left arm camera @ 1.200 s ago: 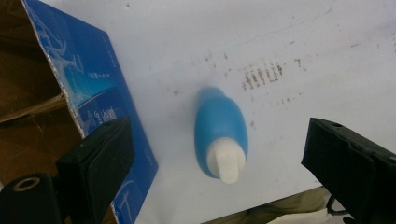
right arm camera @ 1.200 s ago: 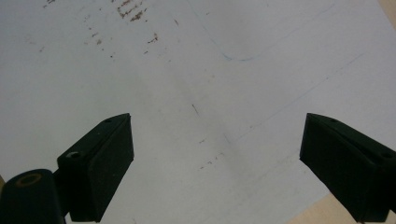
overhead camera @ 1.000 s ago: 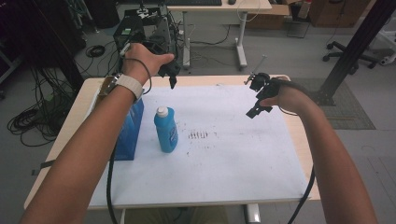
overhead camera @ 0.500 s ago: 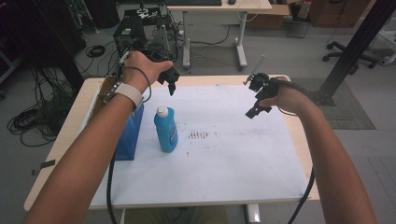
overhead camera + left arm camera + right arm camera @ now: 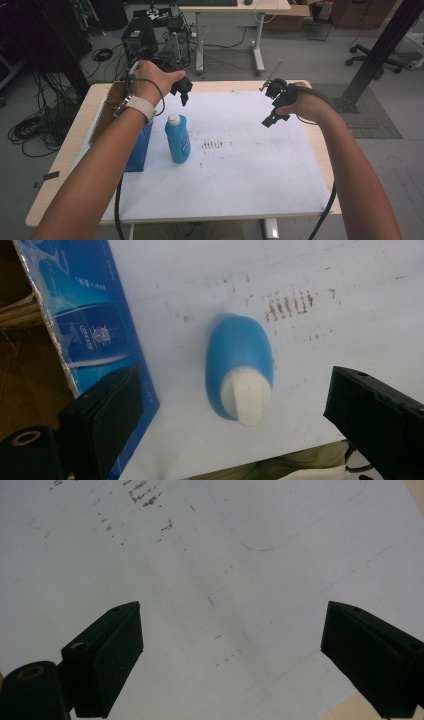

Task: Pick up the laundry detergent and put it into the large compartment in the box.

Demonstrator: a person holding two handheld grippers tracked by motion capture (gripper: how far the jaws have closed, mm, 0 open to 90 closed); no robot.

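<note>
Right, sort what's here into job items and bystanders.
Job in hand:
- blue bottle, upright with a white cap
- left gripper, open above it

Just about:
- blue box beside the bottle
- right gripper, open over bare white sheet

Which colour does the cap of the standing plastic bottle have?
White, on the blue plastic bottle; the left gripper view shows it best.
</note>
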